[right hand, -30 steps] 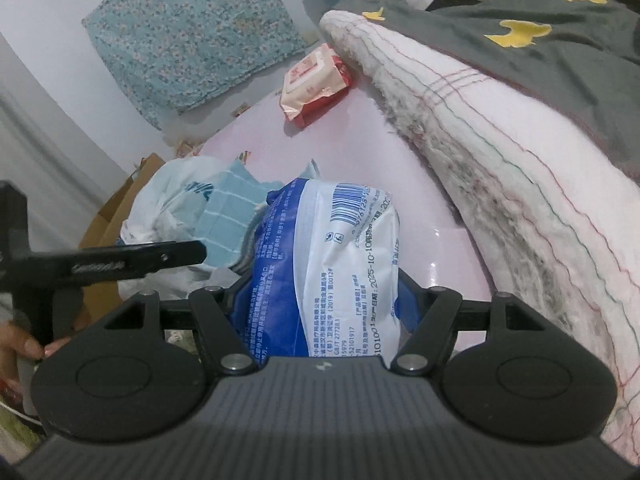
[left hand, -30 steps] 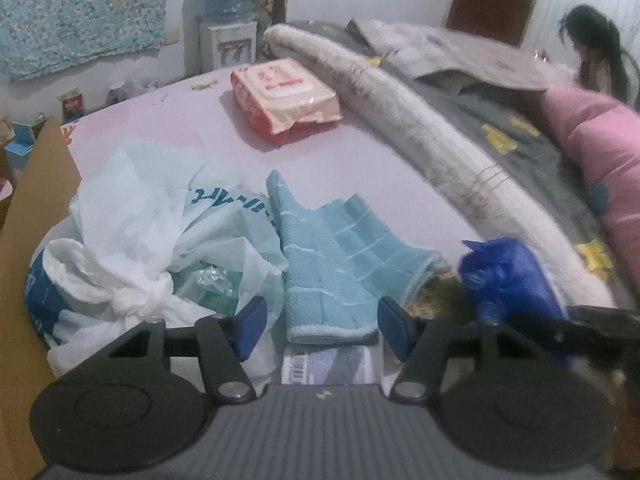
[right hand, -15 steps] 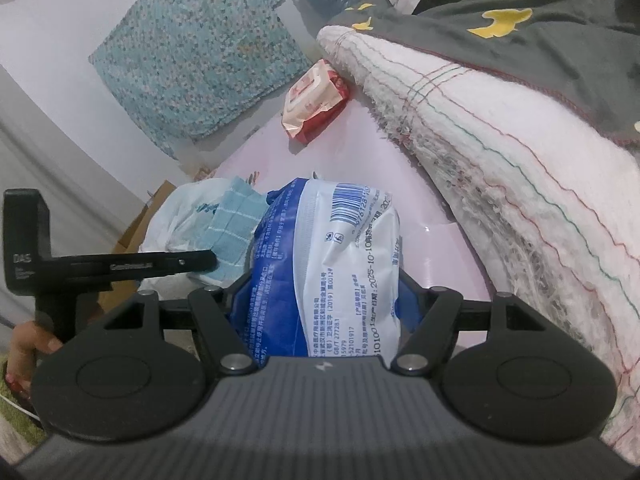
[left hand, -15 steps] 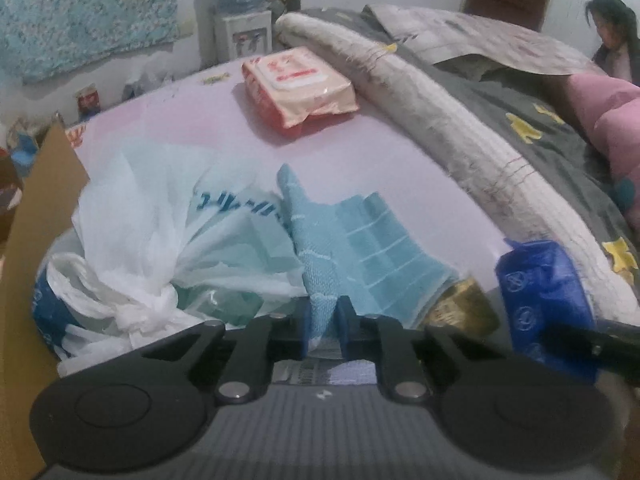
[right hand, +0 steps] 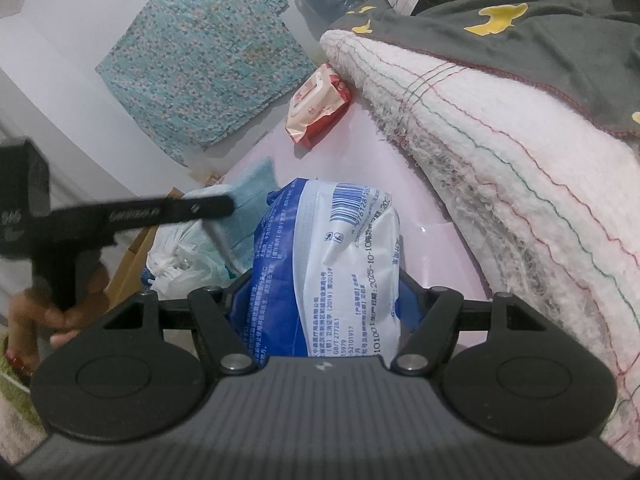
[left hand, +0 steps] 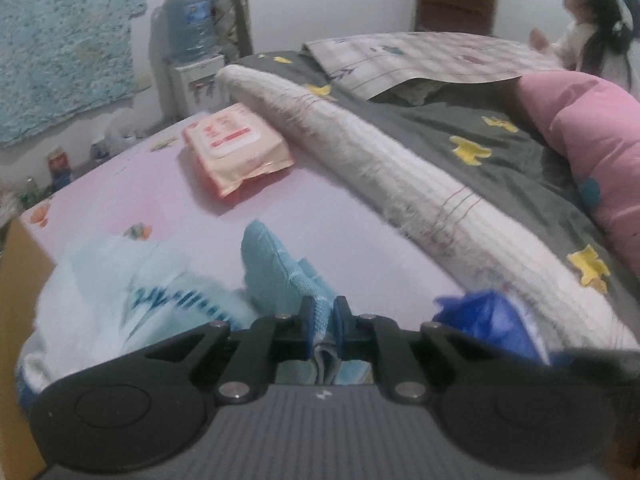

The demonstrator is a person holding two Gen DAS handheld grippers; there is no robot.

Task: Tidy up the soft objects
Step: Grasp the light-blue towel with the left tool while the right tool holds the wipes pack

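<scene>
change: since a second ago the left gripper (left hand: 323,316) has closed from wide open onto the near edge of the towel (left hand: 276,272), and the towel now rises off the bed in a peak instead of lying flat and folded.
left gripper: blue pads (left hand: 306,322) pinched tight on a fold of the towel, cloth bunched between them and hanging below.
towel: light blue with a pale grid, lifted at the near end, far end pointing up over the pink sheet (left hand: 168,184); just right of the white bag (left hand: 132,292).
right gripper: jaws [no point given] about half spread, clamped on either side of the blue-and-white pack (right hand: 340,264).
pack: upright between the right fingers, barcode at the top, over the near edge of the sheet; its blue end shows at the lower right of the left view.
white bag: crumpled, blue lettering, at the left edge of the bed beside a cardboard box (left hand: 16,288).
wipes: pink-orange packet (left hand: 236,148) lying flat farther up the sheet, well apart from the towel, touching the rolled white blanket (left hand: 400,172).
blanket: long roll along the sheet's right side, grey duvet (left hand: 472,132) behind it.
left hand: seen from the right view (right hand: 60,312), wrapped round the gripper's handle; blurred.
</scene>
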